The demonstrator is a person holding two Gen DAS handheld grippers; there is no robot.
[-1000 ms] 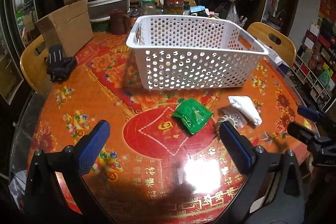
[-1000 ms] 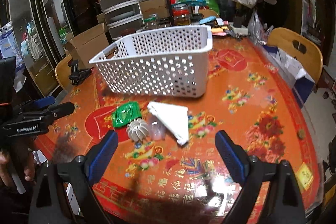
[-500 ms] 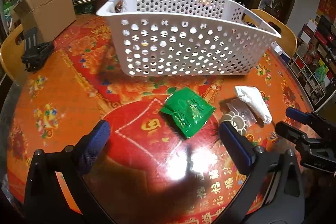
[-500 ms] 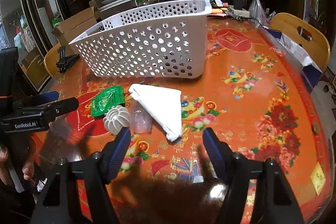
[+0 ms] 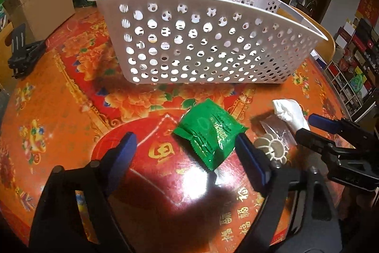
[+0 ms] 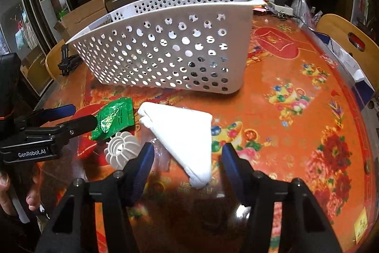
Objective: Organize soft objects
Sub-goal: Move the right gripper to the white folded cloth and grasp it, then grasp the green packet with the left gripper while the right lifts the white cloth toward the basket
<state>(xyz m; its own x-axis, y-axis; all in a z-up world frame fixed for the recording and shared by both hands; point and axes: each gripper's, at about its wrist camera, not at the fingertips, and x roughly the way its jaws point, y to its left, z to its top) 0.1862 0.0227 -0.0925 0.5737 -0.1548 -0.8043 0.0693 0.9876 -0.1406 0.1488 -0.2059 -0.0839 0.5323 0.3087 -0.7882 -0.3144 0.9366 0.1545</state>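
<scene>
Left wrist view: the left gripper [image 5: 186,147] is seen with jaws apart, having just been narrowing, the green packet [image 5: 209,133] lying between its fingers at lower centre, untouched. In the right wrist view the right gripper [image 6: 188,164] is likewise spread and has just been closing, the tip of the white folded cloth [image 6: 183,132] between its pads, unpinched. Both things are judged light and limp; the glossy packet is likely slippery and best taken across its sealed edges, the cloth across its thick folded corner. A white ribbed plastic piece [image 6: 122,149] and a clear wrapper [image 5: 278,127] lie just beside the cloth and could be snagged. The white perforated basket [image 5: 201,49] stands above them on the orange table [image 5: 59,110].
</scene>
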